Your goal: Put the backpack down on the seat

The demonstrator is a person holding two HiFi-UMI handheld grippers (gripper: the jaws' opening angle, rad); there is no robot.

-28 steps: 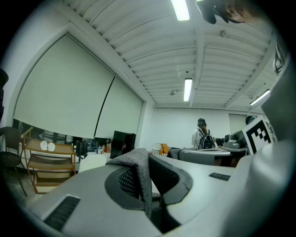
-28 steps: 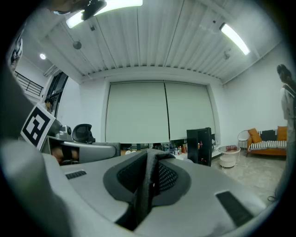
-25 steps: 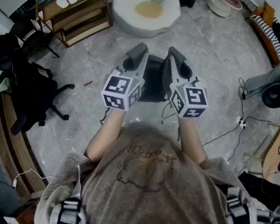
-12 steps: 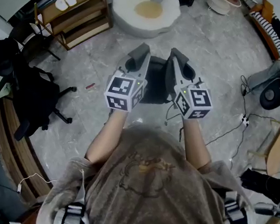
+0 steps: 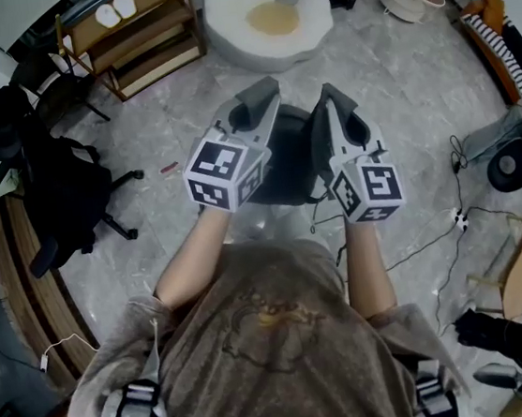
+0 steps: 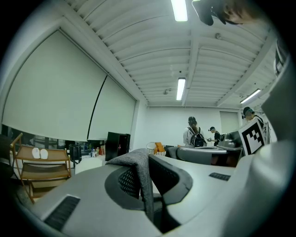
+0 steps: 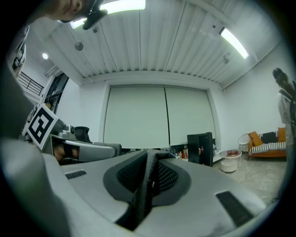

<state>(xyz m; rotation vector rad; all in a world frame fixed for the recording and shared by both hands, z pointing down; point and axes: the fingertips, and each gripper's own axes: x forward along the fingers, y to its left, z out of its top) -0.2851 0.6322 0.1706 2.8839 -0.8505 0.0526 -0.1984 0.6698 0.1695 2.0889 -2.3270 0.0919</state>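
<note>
A dark backpack (image 5: 289, 157) hangs above the floor between my two grippers. My left gripper (image 5: 254, 111) is shut on a grey strap (image 6: 141, 178) of the backpack, pinched between its jaws. Just to its right, my right gripper (image 5: 335, 109) is shut on another grey strap (image 7: 147, 183). Both grippers point forward and slightly up, side by side at chest height. The seat (image 5: 233, 29), a round white chair with a yellow cushion (image 5: 273, 18), stands on the floor ahead of the grippers, apart from the backpack.
A wooden shelf (image 5: 139, 34) stands left of the seat and a black office chair (image 5: 58, 185) further left. Cables and a power strip (image 5: 453, 221) lie on the floor at right. An orange sofa (image 5: 508, 42) is at the far right. People (image 6: 196, 134) stand in the distance.
Both grippers keep their hold on the straps. The hands and backpack have shifted only slightly in the head view.
</note>
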